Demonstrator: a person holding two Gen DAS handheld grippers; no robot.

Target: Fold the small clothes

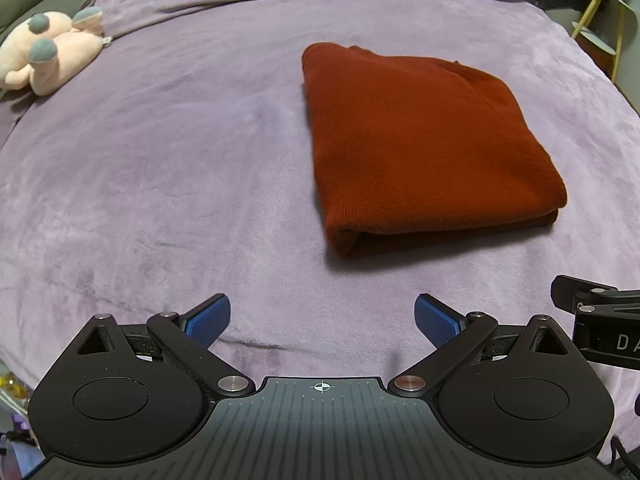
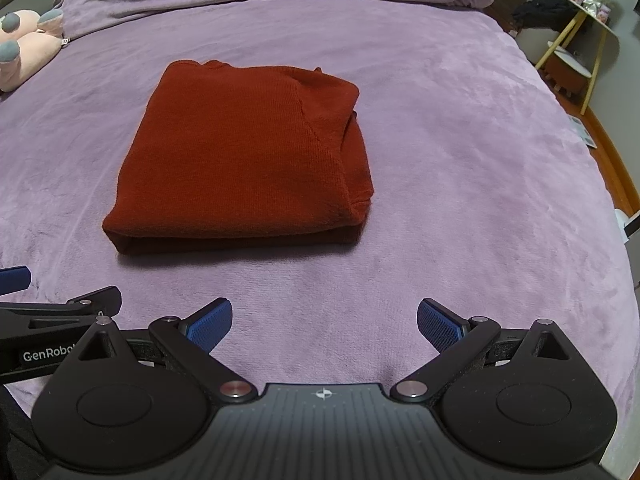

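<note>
A home bedroom. A bed (image 2: 460,128) spread with a plush lilac blanket (image 1: 160,160) fills both views, with a pink stuffed toy (image 1: 48,56) lying on it. A small yellow-legged side table (image 2: 576,44) stands beside it.

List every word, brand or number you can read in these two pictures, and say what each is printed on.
"GenRobo", cut off by the right claw's frame: on the left claw's black body.
"DA", cut off at the picture's edge: on the right claw's body.
Nothing else readable; papers on the floor are too small.
</note>
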